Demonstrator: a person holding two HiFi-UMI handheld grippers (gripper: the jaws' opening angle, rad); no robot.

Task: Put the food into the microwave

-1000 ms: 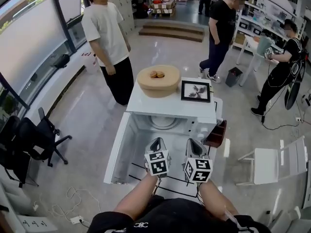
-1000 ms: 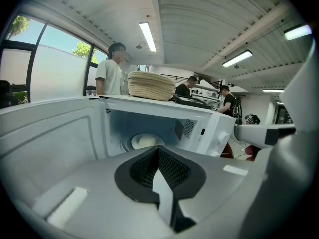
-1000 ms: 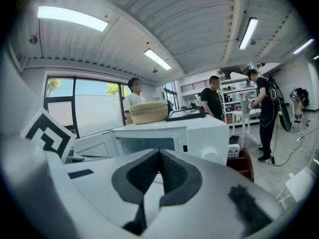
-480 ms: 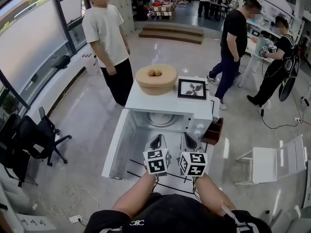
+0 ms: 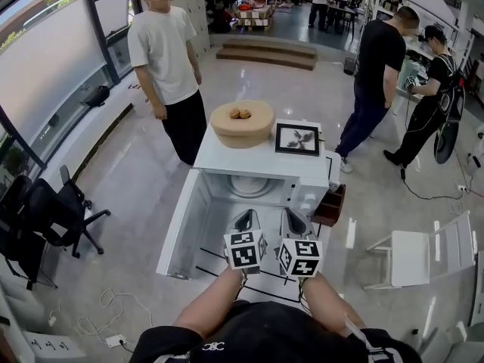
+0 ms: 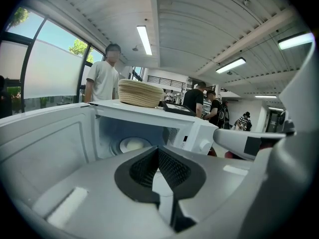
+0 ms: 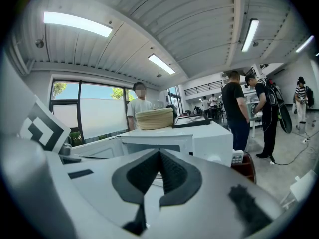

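Observation:
A white microwave [image 5: 261,169] stands in front of me, its door [image 5: 181,225] swung open to the left and a round white turntable plate [image 5: 249,186] inside. On its top sits a woven basket [image 5: 242,131] holding a few brown pieces of food [image 5: 240,114], beside a black picture frame [image 5: 296,139]. My left gripper [image 5: 244,218] and right gripper [image 5: 292,218] hover side by side before the open cavity. The left gripper [image 6: 158,152] is shut with nothing between its pads. The right gripper [image 7: 159,156] is also shut and holds nothing.
A person in a white T-shirt [image 5: 162,51] stands behind the microwave on the left; two people in black [image 5: 374,74] are at the back right. A black office chair [image 5: 45,218] is on the left, a white chair [image 5: 431,255] on the right, a dark bin [image 5: 333,203] beside the microwave.
My left gripper has risen slightly towards the cavity and the two grippers sit closer together. The person in black at the back has walked further to the right.

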